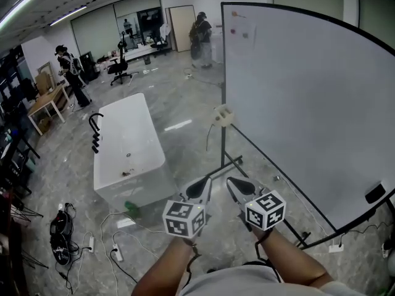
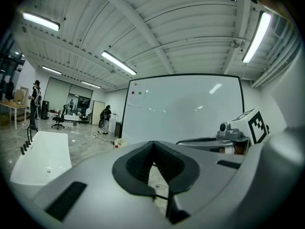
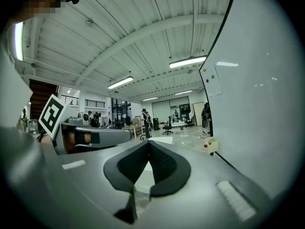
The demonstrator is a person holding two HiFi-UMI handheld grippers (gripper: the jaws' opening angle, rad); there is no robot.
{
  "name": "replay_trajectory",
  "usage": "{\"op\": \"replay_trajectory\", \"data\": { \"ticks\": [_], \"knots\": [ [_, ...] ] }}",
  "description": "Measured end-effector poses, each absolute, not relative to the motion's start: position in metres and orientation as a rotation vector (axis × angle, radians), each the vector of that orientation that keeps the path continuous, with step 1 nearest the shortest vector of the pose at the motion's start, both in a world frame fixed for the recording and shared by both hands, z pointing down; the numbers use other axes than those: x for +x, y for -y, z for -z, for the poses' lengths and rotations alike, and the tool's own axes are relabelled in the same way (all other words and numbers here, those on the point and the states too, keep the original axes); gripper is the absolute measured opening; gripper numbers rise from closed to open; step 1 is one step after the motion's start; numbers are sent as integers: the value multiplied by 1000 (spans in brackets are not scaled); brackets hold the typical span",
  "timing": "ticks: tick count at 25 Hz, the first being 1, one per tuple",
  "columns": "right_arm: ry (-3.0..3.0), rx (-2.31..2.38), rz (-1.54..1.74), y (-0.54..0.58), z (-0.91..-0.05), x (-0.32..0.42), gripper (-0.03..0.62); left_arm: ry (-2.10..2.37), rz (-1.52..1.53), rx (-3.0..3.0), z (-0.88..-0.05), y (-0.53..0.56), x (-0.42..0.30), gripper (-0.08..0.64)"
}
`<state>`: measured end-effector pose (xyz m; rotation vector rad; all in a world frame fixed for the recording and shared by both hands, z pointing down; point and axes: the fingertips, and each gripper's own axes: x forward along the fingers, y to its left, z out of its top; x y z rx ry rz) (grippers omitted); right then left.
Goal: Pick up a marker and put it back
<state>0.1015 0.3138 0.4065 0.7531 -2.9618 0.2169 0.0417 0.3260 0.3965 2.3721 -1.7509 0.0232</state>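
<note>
A small white holder (image 1: 223, 115) hangs on the left edge of the big whiteboard (image 1: 302, 103). It also shows in the left gripper view (image 2: 119, 142) and the right gripper view (image 3: 211, 144), with something red in it; I cannot make out a marker. My left gripper (image 1: 203, 185) and right gripper (image 1: 237, 187) are side by side, low and close to my body, well short of the holder. Both point at the floor in front of the board. The left gripper (image 2: 153, 143) and the right gripper (image 3: 148, 142) are each shut with nothing between the jaws.
A white bathtub (image 1: 126, 147) stands on the floor to the left. The whiteboard's black stand legs (image 1: 231, 162) run across the floor ahead, and a black block (image 1: 374, 193) sits on its lower right rim. Cables and plug strips (image 1: 62, 233) lie at lower left. People, an office chair (image 1: 121, 66) and a desk (image 1: 46, 100) are far off.
</note>
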Motion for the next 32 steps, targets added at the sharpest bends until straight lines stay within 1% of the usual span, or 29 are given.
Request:
{"op": "replay_trajectory", "data": {
  "ticks": [9,17,24,32],
  "knots": [
    [2955,757,-300,-222,-433,67,3,1727,-62,2334,-427,-250,-2,2],
    [2943,693,-358,-79,-461,33,3,1764,-85,2283,-444,-119,-39,2],
    [2905,635,-326,38,-467,26,3,1758,-58,2247,-450,5,-44,2],
    [2874,688,-297,130,-465,16,3,1706,-59,2275,-453,96,-53,2]
  ]
}}
